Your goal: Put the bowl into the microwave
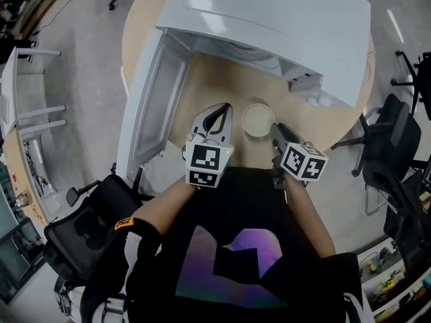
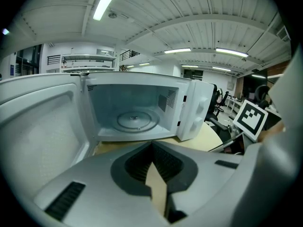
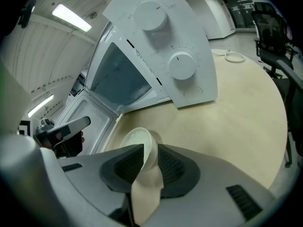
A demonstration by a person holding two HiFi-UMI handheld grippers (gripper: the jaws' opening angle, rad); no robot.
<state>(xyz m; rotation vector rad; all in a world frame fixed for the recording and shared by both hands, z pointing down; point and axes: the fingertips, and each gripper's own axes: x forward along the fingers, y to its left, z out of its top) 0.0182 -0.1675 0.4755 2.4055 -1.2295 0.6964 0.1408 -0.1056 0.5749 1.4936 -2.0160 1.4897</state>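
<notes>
The door [image 1: 149,96] of the microwave [image 1: 269,19] hangs wide open at 9 o'clock of the desk [image 1: 229,86]. The cavity and its glass turntable [image 2: 137,120] are empty.

The left gripper [image 2: 151,145] points at that opening. Its tips are pressed together and nothing sits between them. It lies just beside the bowl [image 3: 136,137], at the bowl's 9 o'clock.

The small white bowl is on or barely above the desk in front of the microwave; I cannot tell which. The cavity mouth is at about 11 o'clock from it.

The right gripper [image 3: 150,148] comes in from 5 o'clock and is clamped on the bowl's near wall, one pad inside the rim and one outside.

Judging the risks:
- **Grip:** the hold is a pinch on one thin, smooth edge, so the bowl could swing down or slip out when lifted or moved fast.
- **Sill:** carried too low, the bowl's base could catch the cavity's front sill and be levered out of the pinch.
- **Panel:** drifting toward 1 o'clock would knock it against the control panel [image 3: 175,56].
- **Left gripper:** it sits close to the route, so the two tools could bump unless it keeps aside.
</notes>
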